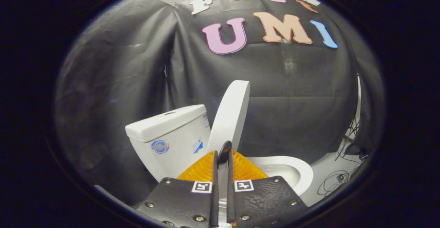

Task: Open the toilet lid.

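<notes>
Lid (229, 113) stood raised, near upright, beside tank (172, 132) | claw (222, 156) narrow, seemingly pinching lid's lower edge | bowl (302, 173) exposed beyond.

The gripper (222, 157) hides the lower part of the raised toilet lid (231, 113), so the hinge cannot be seen, and whether the near-closed fingers actually press the lid edge cannot be told. The gripper body covers the near side of the bowl (292, 171) and the seat. The tank (172, 135) stickers are too small to make out. Cables (335, 180) on the floor run off out of sight.
</notes>
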Action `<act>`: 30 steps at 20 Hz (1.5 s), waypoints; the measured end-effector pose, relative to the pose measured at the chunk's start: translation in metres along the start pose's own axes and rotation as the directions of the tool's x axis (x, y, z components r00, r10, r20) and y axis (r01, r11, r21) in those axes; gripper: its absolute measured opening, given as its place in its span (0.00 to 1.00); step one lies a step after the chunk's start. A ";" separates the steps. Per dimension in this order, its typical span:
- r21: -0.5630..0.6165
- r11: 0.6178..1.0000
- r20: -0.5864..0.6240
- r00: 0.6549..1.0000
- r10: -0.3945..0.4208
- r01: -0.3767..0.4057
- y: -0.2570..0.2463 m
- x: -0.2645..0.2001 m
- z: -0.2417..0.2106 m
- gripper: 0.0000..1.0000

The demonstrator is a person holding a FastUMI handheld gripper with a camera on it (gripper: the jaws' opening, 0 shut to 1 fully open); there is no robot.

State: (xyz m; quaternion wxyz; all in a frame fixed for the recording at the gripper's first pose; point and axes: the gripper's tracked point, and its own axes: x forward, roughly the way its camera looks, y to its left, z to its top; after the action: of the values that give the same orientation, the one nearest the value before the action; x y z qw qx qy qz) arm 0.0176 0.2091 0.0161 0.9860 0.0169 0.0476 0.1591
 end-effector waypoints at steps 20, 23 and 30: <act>-0.065 0.993 0.051 0.994 0.097 -0.094 0.067 0.019 0.008 0.10; -0.069 0.991 0.051 0.992 0.118 -0.114 0.076 0.021 0.006 0.10; -0.026 0.988 0.055 0.986 0.156 -0.155 0.094 0.030 0.005 0.13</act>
State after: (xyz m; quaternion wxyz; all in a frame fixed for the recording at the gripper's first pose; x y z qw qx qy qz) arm 0.0171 0.3081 0.0226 0.9716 0.0143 0.0162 0.2356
